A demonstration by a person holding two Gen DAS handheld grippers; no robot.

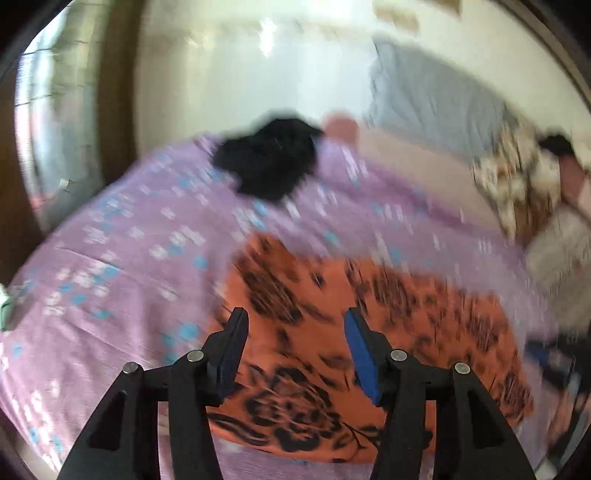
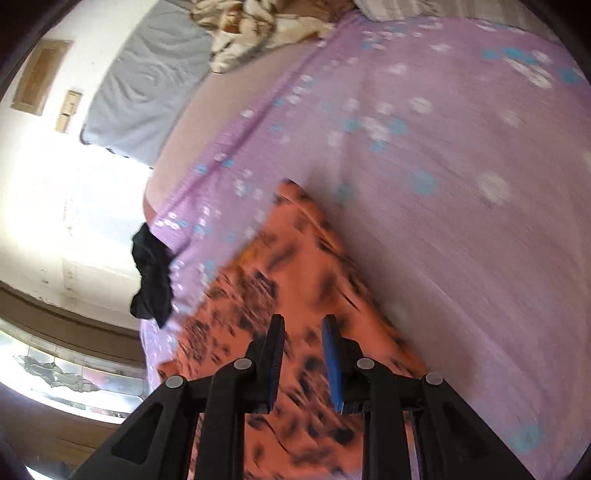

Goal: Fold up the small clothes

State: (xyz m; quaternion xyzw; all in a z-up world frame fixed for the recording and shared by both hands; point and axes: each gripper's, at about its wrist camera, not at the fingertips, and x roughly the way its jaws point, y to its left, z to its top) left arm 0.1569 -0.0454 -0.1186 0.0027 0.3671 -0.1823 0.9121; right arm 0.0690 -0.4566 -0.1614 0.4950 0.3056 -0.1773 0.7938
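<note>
A bed fills the room, spread with a lilac sheet (image 2: 461, 221) printed with blue and white flowers. At its far end lie a grey pillow (image 1: 436, 96) and a brown-and-cream patterned blanket (image 2: 251, 33). White walls (image 2: 74, 206) glare with daylight. Left, what seems a leaded-glass window (image 2: 66, 373) sits in dark wooden framing.

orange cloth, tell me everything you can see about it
The orange cloth is thin fabric printed with black flower and leaf shapes. It lies spread, mostly flat, on the purple bedsheet near the bed's edge, apart from the black garment further off. Both views are blurred, so seams and exact shape are unclear. Nothing visibly grips it.
</note>
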